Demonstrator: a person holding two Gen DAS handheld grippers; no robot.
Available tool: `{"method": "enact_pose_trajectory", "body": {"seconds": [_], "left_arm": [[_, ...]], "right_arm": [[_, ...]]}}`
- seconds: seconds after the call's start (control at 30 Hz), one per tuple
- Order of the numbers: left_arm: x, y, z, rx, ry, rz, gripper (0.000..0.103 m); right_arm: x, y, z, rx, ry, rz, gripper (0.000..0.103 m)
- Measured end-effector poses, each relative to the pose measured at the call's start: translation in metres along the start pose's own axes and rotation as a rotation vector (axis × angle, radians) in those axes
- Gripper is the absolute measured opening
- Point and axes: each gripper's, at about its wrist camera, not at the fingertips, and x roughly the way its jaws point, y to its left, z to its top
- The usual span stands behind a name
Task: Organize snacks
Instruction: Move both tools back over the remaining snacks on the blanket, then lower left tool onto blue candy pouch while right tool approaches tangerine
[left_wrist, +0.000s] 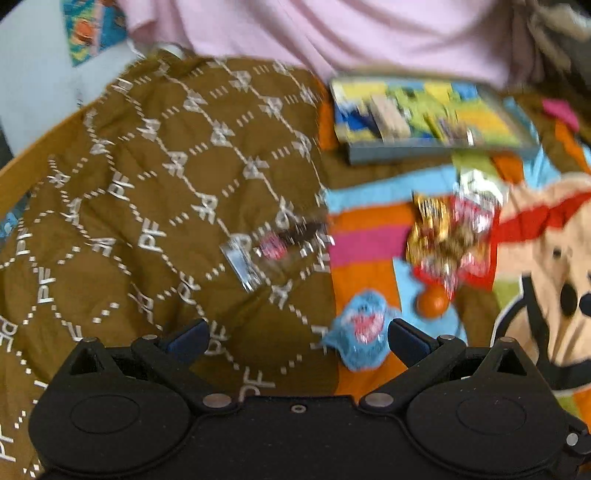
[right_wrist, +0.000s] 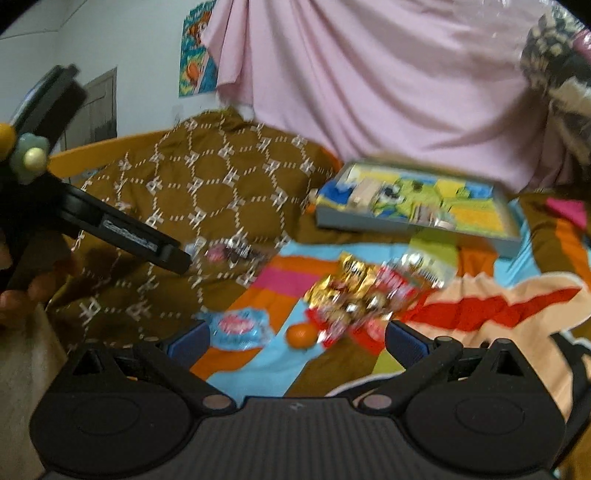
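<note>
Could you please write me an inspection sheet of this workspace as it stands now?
Surface: striped cartoon blanket, partly under a brown patterned cloth.
Job's things: grey tray holding snacks; pile of red and gold packets; blue packet; orange ball; clear-wrapped candy on the brown cloth.
Clutter: nothing seen.
Grippers: left gripper open, empty; right gripper open, empty.
Cables: nothing seen.
Surroundings: pink sheet, wall poster.
</note>
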Motion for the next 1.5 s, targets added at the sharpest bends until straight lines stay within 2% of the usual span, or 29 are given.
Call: {"method": "enact_pose_trajectory", "body": {"seconds": [0.5,0.67,0.97,1.1,1.23,1.37,1.5], "left_arm": [[0.039,-0.009,0.001,0.051,0.194,-0.044,0.102],[0.053,-0.012,0.002,0.101,0.261,-0.09,0.102],[0.07,-0.02,0.009,0.169,0.257,-0.084,0.102],[0.083,-0.021,0.012,0.214,0.271,-0.096,0.102],[0.096,-0.02,0.015,0.27,0.265,-0.08,0.102],[0.107,-0.027,0.015,0.369,0.267,-0.07,0.102],[0.108,-0.035,0.014,0.447,0.236,-0.075,0.102]], "right_arm": [[0.023,-0.005,-0.01,-0.011,0.167,-0.026,0.103],[0.028,-0.011,0.0,-0.106,0.191,-0.008,0.103],[0.048,-0.028,0.006,-0.224,0.189,0.013,0.103],[0.062,-0.035,0.006,-0.199,0.124,0.013,0.103],[0.075,-0.038,0.007,-0.184,0.099,0.033,0.103],[0.089,-0.044,0.007,-0.143,0.121,0.041,0.103],[0.106,-0.053,0.01,-0.058,0.156,0.089,0.101]]}}
